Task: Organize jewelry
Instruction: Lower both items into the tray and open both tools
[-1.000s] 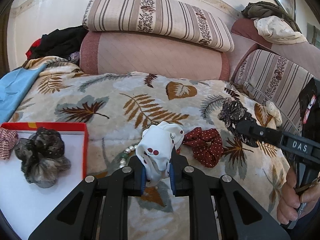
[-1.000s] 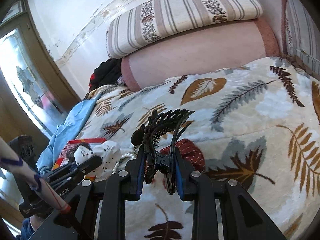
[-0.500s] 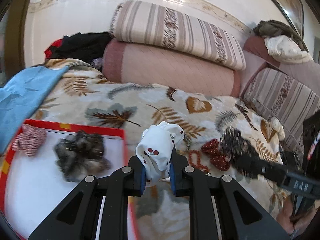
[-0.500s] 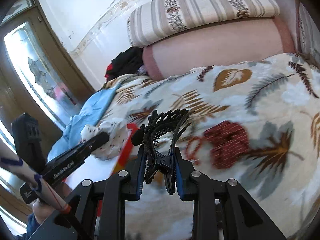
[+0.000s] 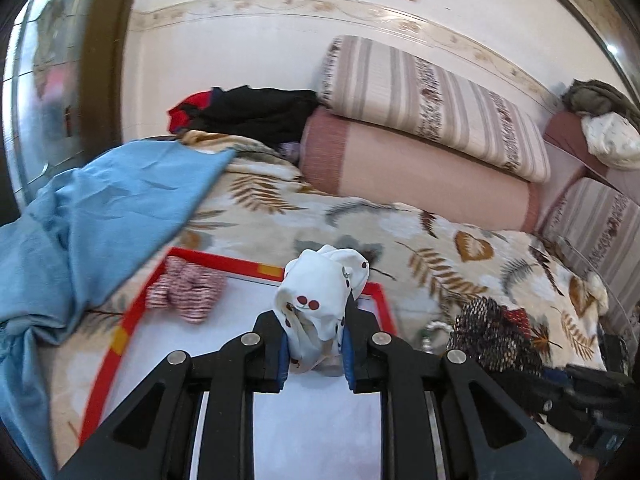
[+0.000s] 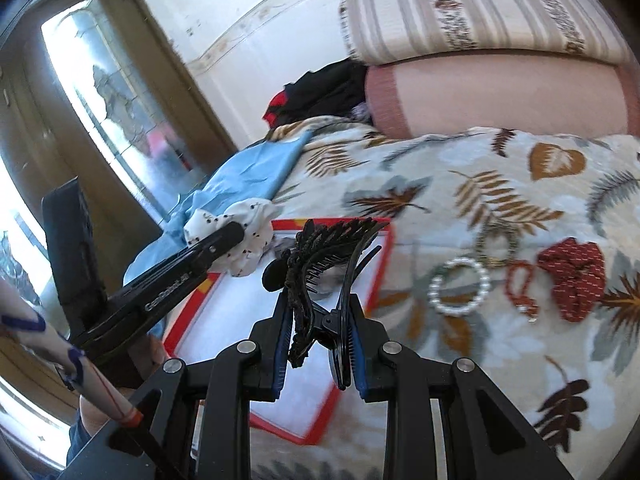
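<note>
Bed [image 6: 460, 160] with leaf blanket; red-rimmed tray [image 5: 192, 258] holds one striped scrunchie [image 5: 184, 290]. Left gripper [image 5: 314, 350] jaws clamped on white scrunchie [image 5: 320, 296], right gripper [image 6: 318, 350] jaws on black clip [image 6: 320, 256], both over tray. Left on bed: pearl bracelet [image 6: 459, 287], red scrunchie [image 6: 572, 280], beads.

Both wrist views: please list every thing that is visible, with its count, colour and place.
tray: 1, red rim, white floor, on blanket
striped scrunchie: 1, red-white, in tray
cherry scrunchie: 1, white, in left claw, above tray
hair clip: 1, black, in right claw
pearl bracelet: 1, white, on blanket
bead bracelet: 1, red, beside pearls
dotted scrunchie: 1, dark red, on blanket
blanket: 1, cream, leaf print
cloth: 1, blue, left of tray
cushions: 2 stacked, striped over pink
left claw: shut
right claw: shut
</note>
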`<state>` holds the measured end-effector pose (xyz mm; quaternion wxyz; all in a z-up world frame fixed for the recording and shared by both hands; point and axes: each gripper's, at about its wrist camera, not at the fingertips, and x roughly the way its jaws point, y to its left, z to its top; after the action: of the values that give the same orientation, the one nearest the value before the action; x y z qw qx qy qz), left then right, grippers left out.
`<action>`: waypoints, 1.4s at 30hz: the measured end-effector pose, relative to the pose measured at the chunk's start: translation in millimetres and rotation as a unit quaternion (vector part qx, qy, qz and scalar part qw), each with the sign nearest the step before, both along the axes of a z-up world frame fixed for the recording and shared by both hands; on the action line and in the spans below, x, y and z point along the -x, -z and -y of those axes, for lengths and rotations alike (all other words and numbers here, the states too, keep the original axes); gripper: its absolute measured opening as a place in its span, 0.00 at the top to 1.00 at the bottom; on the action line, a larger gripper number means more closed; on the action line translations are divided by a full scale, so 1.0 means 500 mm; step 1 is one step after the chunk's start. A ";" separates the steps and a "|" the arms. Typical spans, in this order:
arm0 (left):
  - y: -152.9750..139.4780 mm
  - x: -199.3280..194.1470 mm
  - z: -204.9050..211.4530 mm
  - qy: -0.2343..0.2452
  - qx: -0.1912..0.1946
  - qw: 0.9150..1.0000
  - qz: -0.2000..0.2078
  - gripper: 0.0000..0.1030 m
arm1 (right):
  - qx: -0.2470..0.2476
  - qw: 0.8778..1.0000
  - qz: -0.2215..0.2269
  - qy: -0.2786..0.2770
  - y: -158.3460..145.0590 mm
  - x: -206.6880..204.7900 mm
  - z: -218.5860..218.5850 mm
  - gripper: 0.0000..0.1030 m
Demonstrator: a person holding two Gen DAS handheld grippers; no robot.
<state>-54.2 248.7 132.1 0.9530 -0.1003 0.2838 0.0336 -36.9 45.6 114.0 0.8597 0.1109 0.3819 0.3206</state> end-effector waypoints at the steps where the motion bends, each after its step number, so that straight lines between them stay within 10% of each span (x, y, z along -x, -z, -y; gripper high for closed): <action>1: -0.001 0.001 -0.007 -0.005 0.002 1.000 0.000 0.82 | 0.001 1.000 -0.002 -0.005 0.000 0.002 -0.014 0.73; 26: 0.038 -0.008 -0.076 -0.049 -0.016 0.998 -0.046 0.78 | 0.026 0.998 -0.045 -0.034 0.057 -0.002 -0.143 0.73; 42: 0.138 -0.066 -0.141 -0.077 0.016 0.985 -0.151 0.76 | 0.034 0.996 -0.072 -0.032 0.100 -0.018 -0.158 0.73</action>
<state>-21.1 319.3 63.1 0.8920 -0.1309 0.4164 0.1173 -27.9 124.4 64.1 0.8225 0.0923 0.4567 0.3261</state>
